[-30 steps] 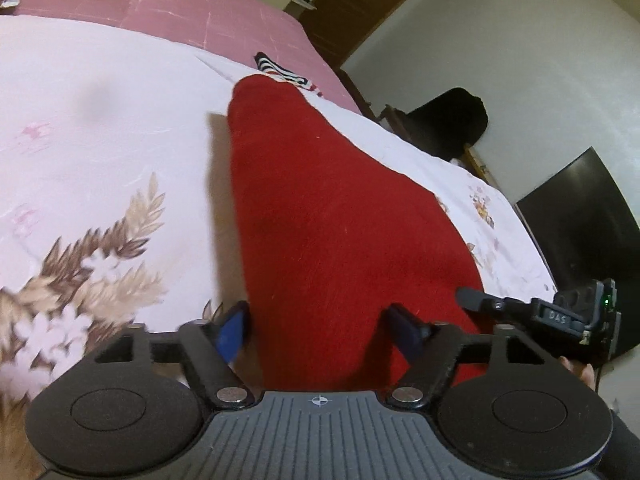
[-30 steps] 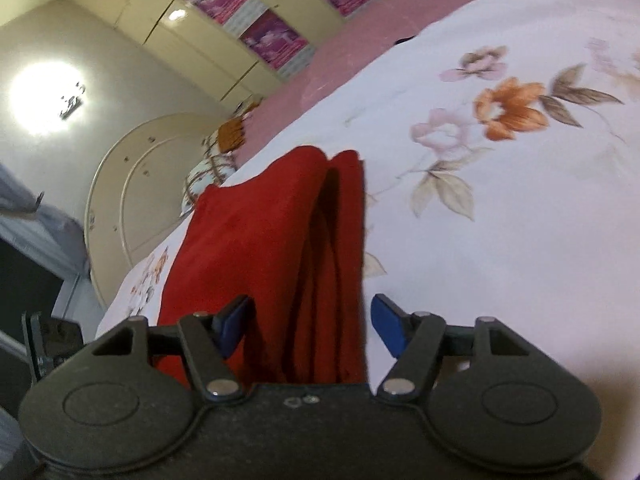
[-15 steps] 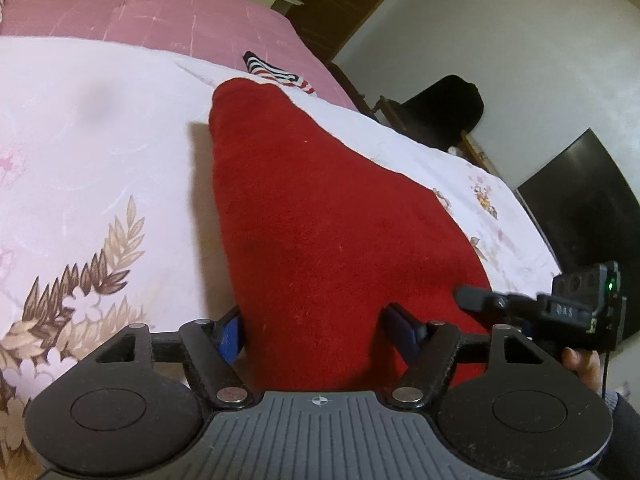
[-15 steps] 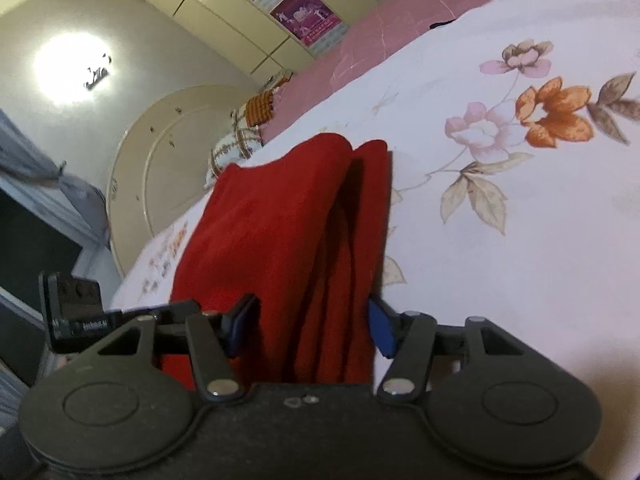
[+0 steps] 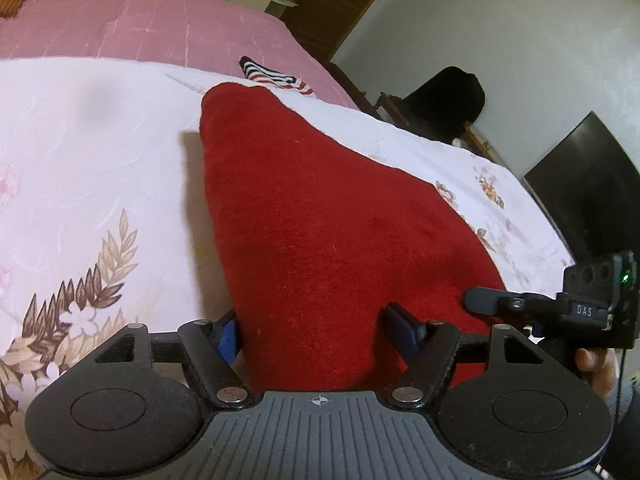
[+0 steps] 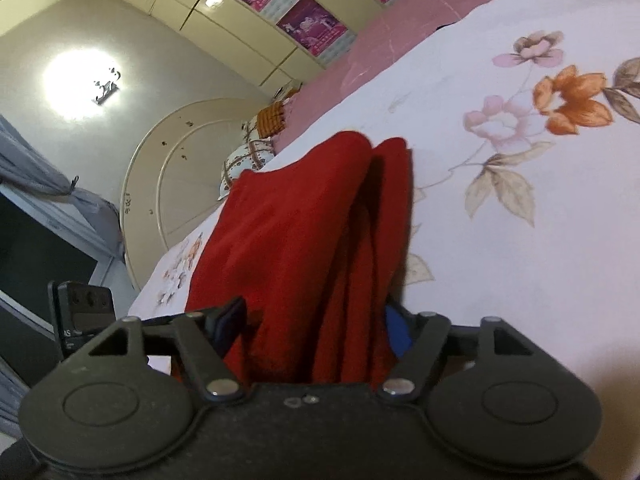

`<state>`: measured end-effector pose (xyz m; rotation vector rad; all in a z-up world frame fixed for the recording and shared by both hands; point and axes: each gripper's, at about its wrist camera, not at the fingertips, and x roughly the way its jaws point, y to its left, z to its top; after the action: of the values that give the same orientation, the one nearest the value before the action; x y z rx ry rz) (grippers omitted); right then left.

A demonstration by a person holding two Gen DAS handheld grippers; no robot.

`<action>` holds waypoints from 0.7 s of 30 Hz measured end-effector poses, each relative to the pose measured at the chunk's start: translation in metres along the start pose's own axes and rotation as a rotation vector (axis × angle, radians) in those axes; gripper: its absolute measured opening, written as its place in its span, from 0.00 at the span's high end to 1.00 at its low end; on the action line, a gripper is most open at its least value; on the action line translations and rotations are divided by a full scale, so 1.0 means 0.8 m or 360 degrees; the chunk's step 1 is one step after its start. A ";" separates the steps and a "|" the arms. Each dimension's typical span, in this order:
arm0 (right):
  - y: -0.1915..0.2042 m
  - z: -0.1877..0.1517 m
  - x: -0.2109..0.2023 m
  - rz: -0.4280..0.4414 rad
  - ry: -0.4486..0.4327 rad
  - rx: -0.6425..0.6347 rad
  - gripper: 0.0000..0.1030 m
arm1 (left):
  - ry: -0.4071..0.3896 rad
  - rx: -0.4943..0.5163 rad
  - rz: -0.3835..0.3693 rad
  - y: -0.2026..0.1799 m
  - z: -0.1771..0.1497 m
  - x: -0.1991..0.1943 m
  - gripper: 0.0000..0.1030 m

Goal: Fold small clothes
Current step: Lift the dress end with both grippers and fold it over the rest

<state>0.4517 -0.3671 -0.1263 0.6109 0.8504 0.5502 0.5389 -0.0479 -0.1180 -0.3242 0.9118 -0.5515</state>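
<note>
The red cloth (image 5: 340, 232) is lying folded on the floral bedsheet (image 5: 80, 168), its near edge sitting between both grippers. We are keeping the left gripper (image 5: 316, 332) spread around it; the right gripper (image 6: 316, 324) has just been opening, its 2 jaws loosely flanking the layers. Pulling back carelessly risks snagging and undoing the fold.

Both cameras sit low and close over the bed sheet (image 5: 100, 168), each looking forward and downward along its own fingers. The left wrist view faces the pink far edge; the right wrist view faces the headboard (image 6: 176, 184). Both share the red garment (image 5: 320, 232), seen from opposite ends.
</note>
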 end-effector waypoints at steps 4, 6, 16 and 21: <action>0.012 0.000 0.009 -0.0091 -0.0017 -0.0088 0.53 | -0.0021 0.0040 0.0023 -0.004 -0.002 0.000 0.33; 0.013 -0.005 0.007 -0.0106 -0.0044 -0.0103 0.55 | -0.0034 0.0064 0.0023 -0.008 -0.003 -0.001 0.40; 0.039 -0.011 0.005 -0.0193 -0.0093 -0.0204 0.61 | -0.0055 0.0148 0.0062 -0.021 0.000 -0.018 0.54; 0.053 -0.010 -0.002 -0.0186 -0.0130 -0.0203 0.63 | -0.0074 0.0156 0.0052 -0.025 0.004 -0.032 0.58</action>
<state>0.4357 -0.3358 -0.1006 0.4610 0.7624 0.4668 0.5226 -0.0494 -0.0897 -0.2325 0.8410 -0.5546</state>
